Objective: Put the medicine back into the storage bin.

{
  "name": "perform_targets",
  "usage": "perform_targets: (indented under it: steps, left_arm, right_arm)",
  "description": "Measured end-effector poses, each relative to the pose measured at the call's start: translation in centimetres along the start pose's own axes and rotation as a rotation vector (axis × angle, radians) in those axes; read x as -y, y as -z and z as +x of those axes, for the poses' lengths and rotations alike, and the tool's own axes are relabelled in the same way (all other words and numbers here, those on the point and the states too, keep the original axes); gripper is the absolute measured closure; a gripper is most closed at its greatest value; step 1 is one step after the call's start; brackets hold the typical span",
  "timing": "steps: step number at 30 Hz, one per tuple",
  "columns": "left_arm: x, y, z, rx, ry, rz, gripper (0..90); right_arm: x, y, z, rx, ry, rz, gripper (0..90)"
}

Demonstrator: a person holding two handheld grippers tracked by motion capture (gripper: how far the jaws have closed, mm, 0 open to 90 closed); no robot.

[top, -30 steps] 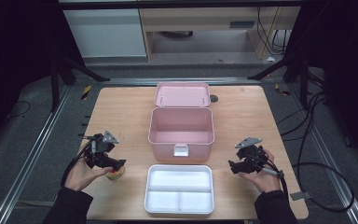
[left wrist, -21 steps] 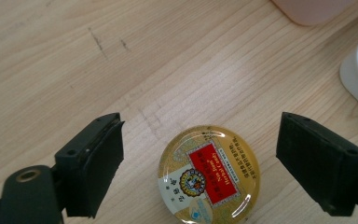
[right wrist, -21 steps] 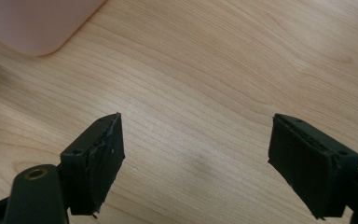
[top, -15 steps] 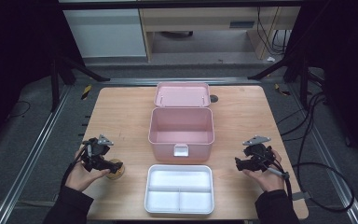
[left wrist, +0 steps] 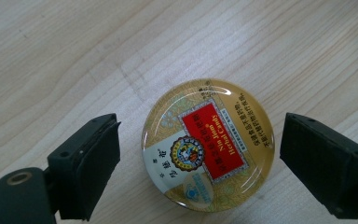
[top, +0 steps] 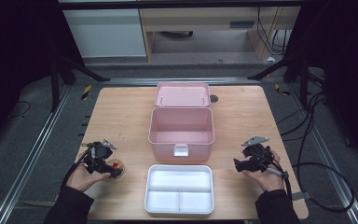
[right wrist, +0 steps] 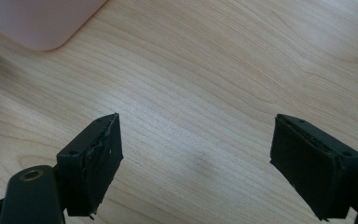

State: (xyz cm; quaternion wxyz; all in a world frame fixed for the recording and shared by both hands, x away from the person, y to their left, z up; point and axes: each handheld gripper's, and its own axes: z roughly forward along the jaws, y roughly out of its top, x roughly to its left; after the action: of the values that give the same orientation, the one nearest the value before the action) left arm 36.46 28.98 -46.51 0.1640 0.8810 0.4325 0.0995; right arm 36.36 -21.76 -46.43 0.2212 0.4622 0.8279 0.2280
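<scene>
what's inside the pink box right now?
The open pink box looks empty: bare pink floor and walls in the high view. The strip of floor just behind its near wall is hidden. Its lid lies open behind.

You have a round gold candy tin (left wrist: 208,145) lying flat on the wooden table (top: 121,112), lid up; its red label reads "Herbal Candy"; it sits left of the white divided tray (top: 179,189), near the open pink box (top: 181,130).

From above, my left gripper (top: 113,169) covers most of the round tin (top: 117,166). The tin's small print (left wrist: 251,122) is too fine to read. The pink box (right wrist: 37,21) is cut off at the right gripper view's edge.
</scene>
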Motion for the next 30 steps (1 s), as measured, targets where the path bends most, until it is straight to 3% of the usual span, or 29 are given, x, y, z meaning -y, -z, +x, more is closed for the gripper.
perform_targets:
  steps: [10,19,25,30]
  left_arm:
    - [-0.2,-1.5,0.2,0.036,-0.010,0.076,19.1]
    - [-0.7,-1.7,0.0,0.027,-0.002,0.118,19.9]
    - [-1.3,0.3,0.1,0.030,0.023,0.059,20.0]
    - [-2.2,2.4,-0.2,0.046,0.002,0.018,20.1]
  right_arm:
    - [0.1,-0.4,0.3,-0.017,0.022,0.018,17.4]
    - [0.1,-0.3,0.4,-0.020,0.025,0.016,17.9]
    - [0.1,-0.2,0.4,-0.025,0.027,0.012,18.4]
    - [0.2,-0.2,0.2,-0.025,0.023,0.015,18.7]
